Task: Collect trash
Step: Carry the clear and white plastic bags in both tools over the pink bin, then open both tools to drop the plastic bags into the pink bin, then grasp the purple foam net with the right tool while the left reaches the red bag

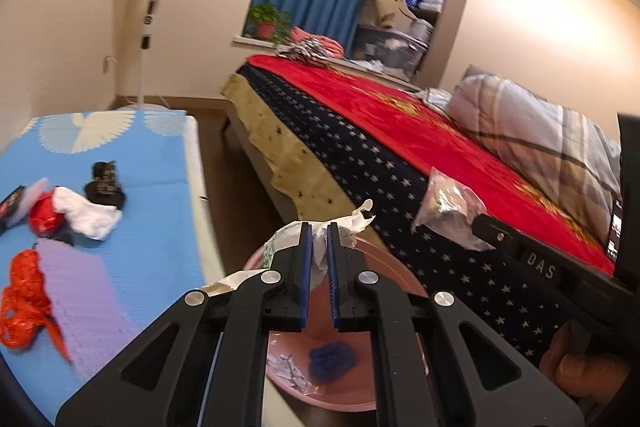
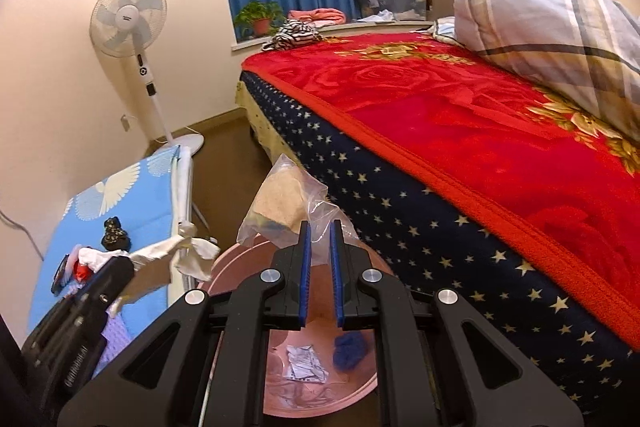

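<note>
Hovering above the pink basin (image 1: 394, 261), the left gripper (image 1: 319, 239) had its blue-padded jaws drawn close and clamped on a crumpled white paper wrapper (image 1: 352, 225). Beside it, the right gripper (image 2: 319, 239) pinched a clear plastic bag (image 2: 286, 201) holding something tan, its jaws nearly together over the same basin. A blue wad (image 2: 351, 347) and a torn foil packet (image 2: 304, 363) lay in the basin's bottom. More scraps sat on the blue mat (image 1: 160, 195), near the bed (image 2: 440, 115).

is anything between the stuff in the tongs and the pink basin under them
Nothing visible. The left tongs hold crumpled paper and the right tongs a clear plastic bag, both directly above the open pink basin.
</note>
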### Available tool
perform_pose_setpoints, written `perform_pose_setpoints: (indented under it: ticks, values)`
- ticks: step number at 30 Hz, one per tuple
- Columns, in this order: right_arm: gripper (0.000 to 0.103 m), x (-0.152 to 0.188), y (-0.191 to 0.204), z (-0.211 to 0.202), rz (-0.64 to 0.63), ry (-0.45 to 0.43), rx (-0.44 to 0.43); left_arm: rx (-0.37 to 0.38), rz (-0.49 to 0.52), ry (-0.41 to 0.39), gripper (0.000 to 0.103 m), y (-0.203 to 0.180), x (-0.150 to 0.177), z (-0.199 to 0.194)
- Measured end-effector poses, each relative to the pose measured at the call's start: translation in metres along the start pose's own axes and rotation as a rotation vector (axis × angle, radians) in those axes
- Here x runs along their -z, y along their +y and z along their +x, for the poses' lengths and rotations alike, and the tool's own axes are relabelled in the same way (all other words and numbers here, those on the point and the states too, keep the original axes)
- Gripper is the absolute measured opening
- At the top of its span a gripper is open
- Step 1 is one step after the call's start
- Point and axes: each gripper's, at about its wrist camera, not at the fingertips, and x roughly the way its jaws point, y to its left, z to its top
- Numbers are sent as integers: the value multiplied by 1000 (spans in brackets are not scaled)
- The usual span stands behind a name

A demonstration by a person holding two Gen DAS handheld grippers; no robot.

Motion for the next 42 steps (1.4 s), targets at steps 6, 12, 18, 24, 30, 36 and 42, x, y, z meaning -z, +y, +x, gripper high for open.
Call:
perform_pose_setpoints:
  ticks: [6,12,18,24,30,36,42]
  values:
    - [10,2,-4,4,1,13,11,35,0,31,7,-10,5,14]
    - [13,1,-6,9,11,31,7,60,-6,71,8,-11,7,26]
    - [53,1,-12,11,33,32,44,20,-18,102,35,-3,13,31]
    - [53,5,-2,8,21,29,-1,-20,-27,56,35,9,8,11]
    - [51,9,22,2,-4,16,-79,-95,-28,8,35,28,4,-18]
    - [48,19,59,-5,-46,17,-183,-197,-75,-27,35,65,3,-50]
    - [45,35,108,-6,-108,34,-287,-314,-123,-62,35,103,7,-81]
